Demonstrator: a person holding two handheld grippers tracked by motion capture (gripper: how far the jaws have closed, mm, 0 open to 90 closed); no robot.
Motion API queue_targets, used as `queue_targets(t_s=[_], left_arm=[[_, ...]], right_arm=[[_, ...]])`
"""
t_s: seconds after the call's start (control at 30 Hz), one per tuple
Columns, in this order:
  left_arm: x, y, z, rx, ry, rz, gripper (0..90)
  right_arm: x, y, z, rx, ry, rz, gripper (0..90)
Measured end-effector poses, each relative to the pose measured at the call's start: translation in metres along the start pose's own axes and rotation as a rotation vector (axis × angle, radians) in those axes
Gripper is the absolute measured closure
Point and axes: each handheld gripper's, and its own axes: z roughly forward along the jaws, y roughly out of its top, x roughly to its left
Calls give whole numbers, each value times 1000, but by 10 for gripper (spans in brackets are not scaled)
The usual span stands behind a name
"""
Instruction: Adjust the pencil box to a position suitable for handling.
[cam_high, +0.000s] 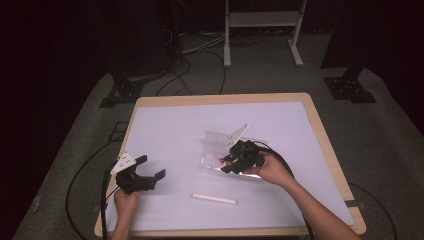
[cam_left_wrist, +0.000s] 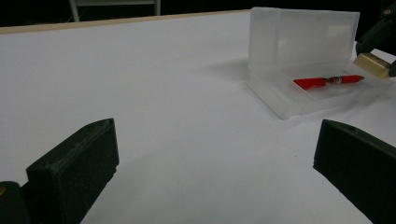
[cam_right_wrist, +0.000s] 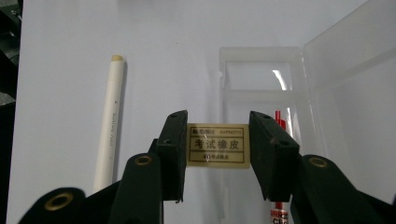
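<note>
A clear plastic pencil case (cam_high: 218, 137) lies open mid-table, lid raised, with a red pen (cam_high: 221, 160) in its tray. My right gripper (cam_high: 231, 161) hovers over the tray's near end, shut on a cream eraser (cam_right_wrist: 218, 144) with a printed label, gripped by its two short ends. In the right gripper view the red pen (cam_right_wrist: 279, 119) sits just beyond and under the right jaw, inside the case (cam_right_wrist: 261, 70). My left gripper (cam_high: 153, 166) rests at the table's front left, open and empty. Its view shows the case (cam_left_wrist: 299, 42), the pen (cam_left_wrist: 327, 81) and the eraser (cam_left_wrist: 371, 64).
A white pen (cam_high: 214, 198) lies loose on the white sheet near the front edge, between the two hands; it shows left of the jaws (cam_right_wrist: 109, 121) in the right gripper view. The wooden table rim (cam_high: 327, 145) frames the sheet. Cables and stands are on the floor behind.
</note>
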Motion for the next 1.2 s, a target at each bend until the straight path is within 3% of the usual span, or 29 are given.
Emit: queue_targets(t_s=[1.2], left_arm=[[1, 0, -1, -3, -3, 3, 0]], right_arm=[[-14, 41, 22, 16, 5, -42, 582]])
